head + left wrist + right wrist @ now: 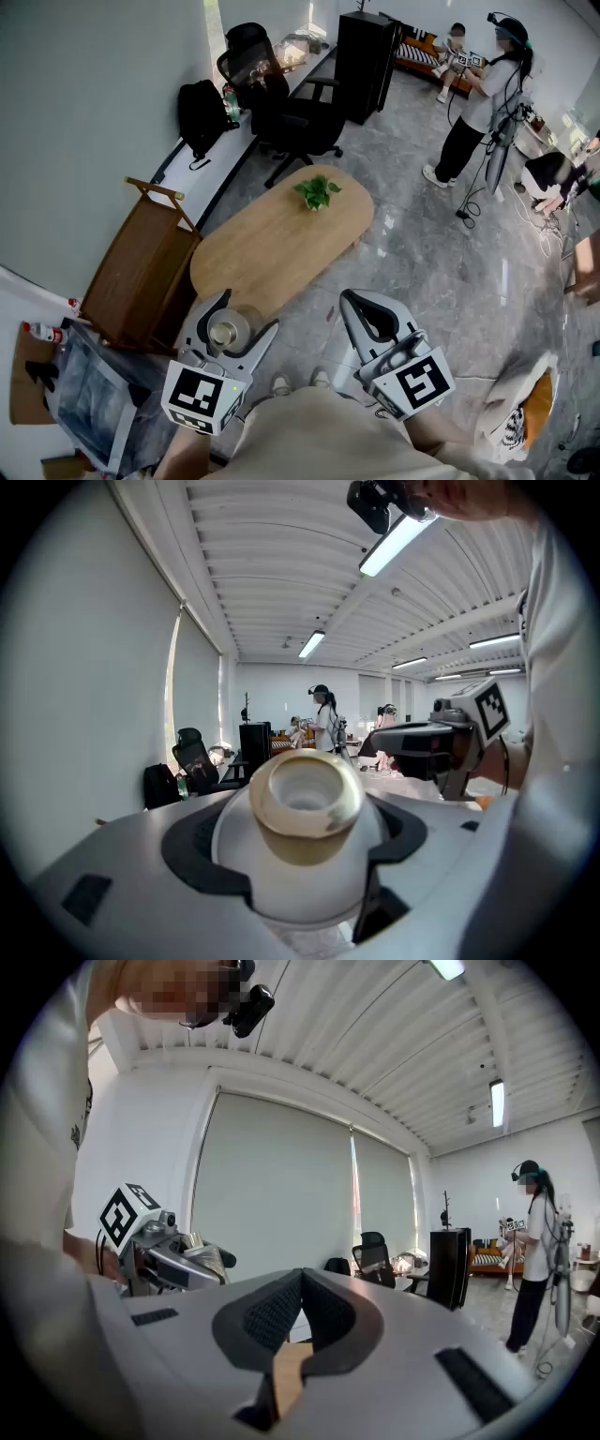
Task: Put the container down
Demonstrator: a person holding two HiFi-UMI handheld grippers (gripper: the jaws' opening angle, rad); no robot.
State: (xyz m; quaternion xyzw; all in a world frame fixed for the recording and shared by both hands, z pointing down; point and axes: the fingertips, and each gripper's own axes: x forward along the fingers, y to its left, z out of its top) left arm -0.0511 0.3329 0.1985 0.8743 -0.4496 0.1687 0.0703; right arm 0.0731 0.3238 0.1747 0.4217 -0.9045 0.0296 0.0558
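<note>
Holding the container (pixel 228 331) up in the left gripper (pixel 246 311)

Grips the round white body of the container, below its tan rim, with the left jaws spread wide and pressed against both sides; holds it in the air and, in the head view, sets it against the near end of the oval wooden table (pixel 281 239), though cannot tell whether over the tabletop or short of it. Carries the right gripper (pixel 354 302) just beside, to the right, with jaws closed together on nothing. Shows a small potted plant (pixel 317 192) toward the far end of the table, a black office chair (pixel 300 117) beyond it, and a standing person (pixel 478 103) well apart at the back of the room
</note>
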